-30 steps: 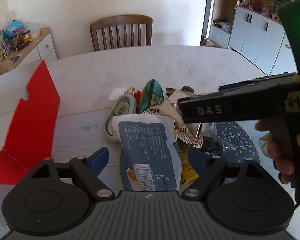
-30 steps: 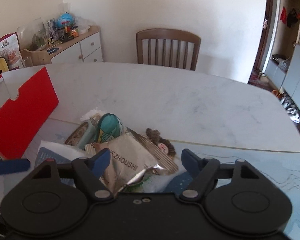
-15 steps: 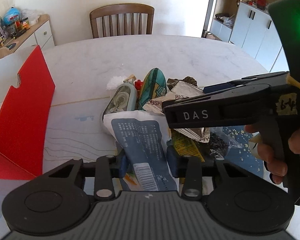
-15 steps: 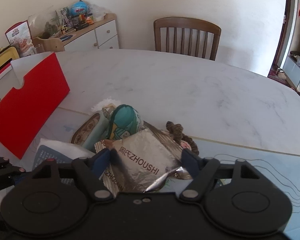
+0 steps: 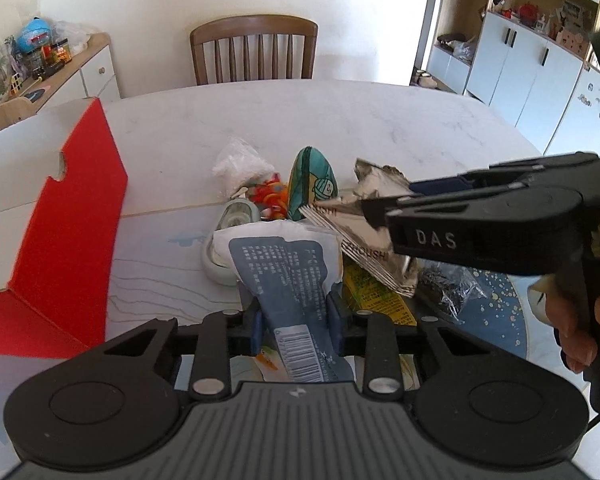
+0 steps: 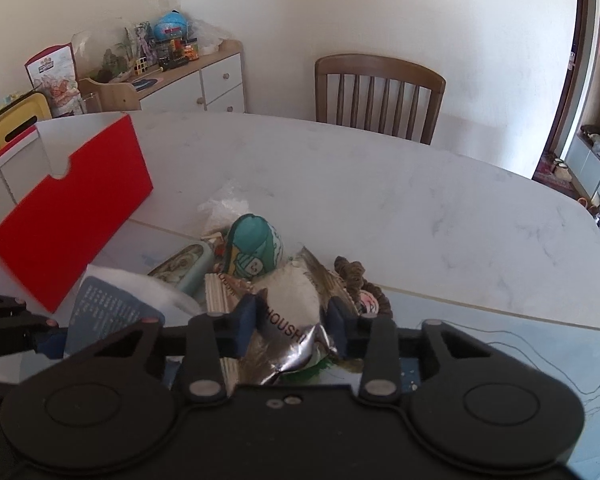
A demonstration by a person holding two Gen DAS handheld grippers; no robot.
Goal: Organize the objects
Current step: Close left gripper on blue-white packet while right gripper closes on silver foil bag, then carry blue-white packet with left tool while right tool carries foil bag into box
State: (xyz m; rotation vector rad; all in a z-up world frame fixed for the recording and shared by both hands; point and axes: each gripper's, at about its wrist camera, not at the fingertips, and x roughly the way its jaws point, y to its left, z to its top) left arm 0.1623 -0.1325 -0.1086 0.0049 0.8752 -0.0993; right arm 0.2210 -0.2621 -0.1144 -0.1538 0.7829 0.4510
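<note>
My left gripper point(image 5: 296, 322) is shut on a white and blue packet point(image 5: 288, 276) with a barcode, lifted over the pile. My right gripper point(image 6: 292, 320) is shut on a silver foil packet point(image 6: 296, 312) printed ZHOUSHI; in the left wrist view the right gripper point(image 5: 384, 210) holds that foil packet point(image 5: 360, 232) from the right. A teal egg-shaped pouch point(image 5: 312, 188), a pale green tape dispenser point(image 5: 224, 240), an orange toy point(image 5: 270, 200), a yellow packet point(image 5: 374, 292) and a white fluffy bag point(image 5: 240, 164) lie in the pile. A red box point(image 5: 72, 216) stands open at the left.
A brown-haired doll point(image 6: 360, 284) lies right of the pile. The white marble table point(image 6: 380, 200) stretches behind, with a wooden chair point(image 6: 380, 96) at its far side. A sideboard point(image 6: 188, 80) with clutter stands at the left. White cabinets point(image 5: 520, 68) line the right wall.
My left gripper closed on the blue and white packet and lifted it. My right gripper closed on the silver foil packet and raised it off the pile.
</note>
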